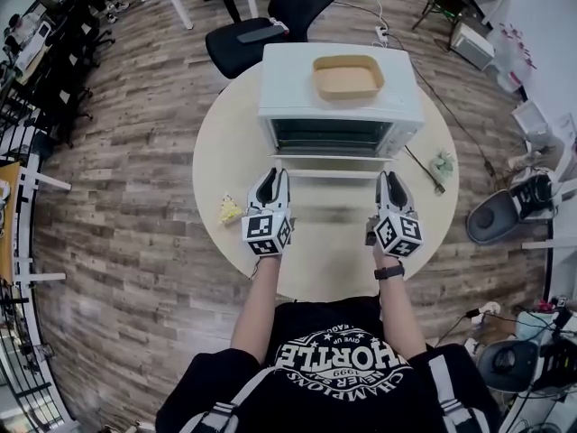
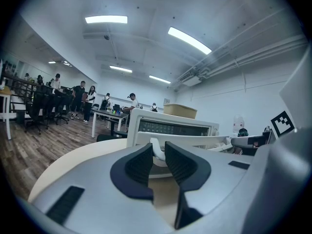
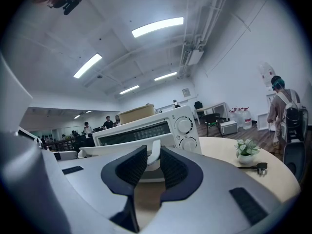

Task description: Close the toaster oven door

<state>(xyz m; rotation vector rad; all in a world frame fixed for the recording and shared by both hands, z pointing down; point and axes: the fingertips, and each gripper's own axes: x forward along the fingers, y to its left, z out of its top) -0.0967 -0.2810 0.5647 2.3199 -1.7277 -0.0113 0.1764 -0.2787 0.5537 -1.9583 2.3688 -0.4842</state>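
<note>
Left tool (image 1: 272, 177), right tool (image 1: 390, 178), each clamping door handle (image 1: 332, 173)

Black white-lettered T-shirt (image 1: 297, 327), black wristwatch (image 1: 389, 272), grey left gripper (image 1: 270, 175) and right gripper (image 1: 389, 178).

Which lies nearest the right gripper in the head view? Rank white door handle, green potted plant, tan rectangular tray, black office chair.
1. White door handle, held by the right gripper.
2. Green potted plant, to its right.
3. Tan rectangular tray, atop the toaster oven.
4. Black office chair, behind the oven.
</note>
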